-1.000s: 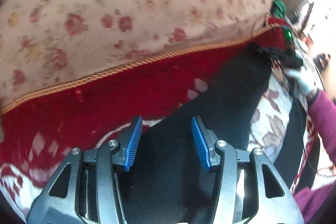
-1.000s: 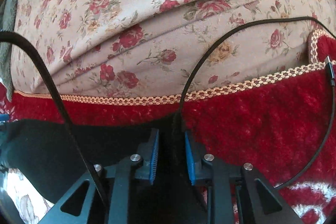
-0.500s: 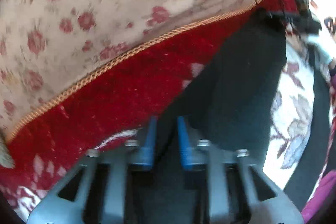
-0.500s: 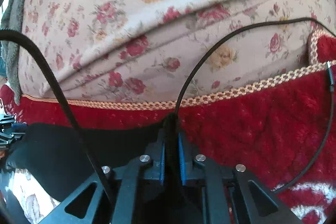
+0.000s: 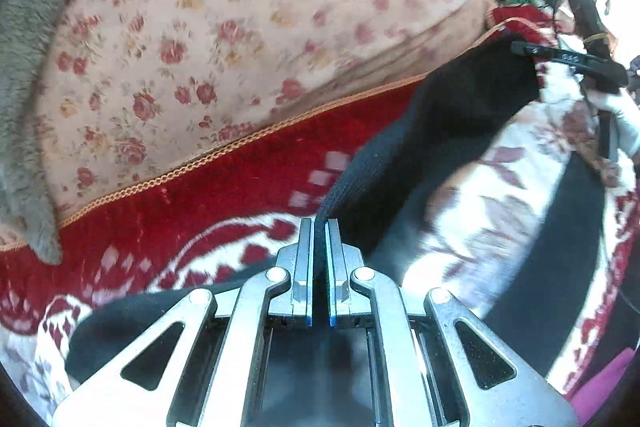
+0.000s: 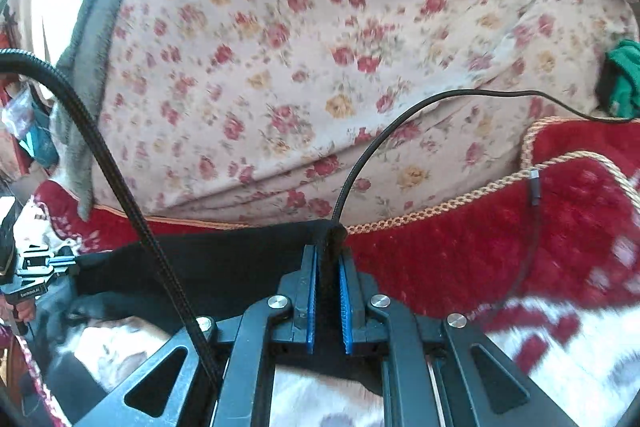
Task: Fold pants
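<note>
The black pants (image 5: 452, 131) stretch as a taut band between my two grippers, lifted off the red and white patterned blanket (image 5: 224, 195). My left gripper (image 5: 320, 227) is shut on one end of the waistband, the cloth pinched between its blue pads. In the right wrist view the pants (image 6: 224, 263) run off to the left, and my right gripper (image 6: 330, 255) is shut on a bunched fold of the other end. The right gripper also shows far right in the left wrist view (image 5: 560, 57), held by a gloved hand. The left gripper (image 6: 44, 267) appears at the left edge of the right wrist view.
A floral cream cushion (image 5: 248, 27) rises behind the blanket, edged by orange braid (image 5: 200, 163). A grey fleece (image 5: 24, 67) hangs at the left. A black cable (image 6: 420, 115) loops over the cushion. A green object (image 6: 622, 79) sits at the right. A magenta sleeve (image 5: 600, 387) is at lower right.
Both grippers closed on the black pants and rose, pulling the cloth up off the blanket and taut between them. The left jaws went from wide apart to pinched.
</note>
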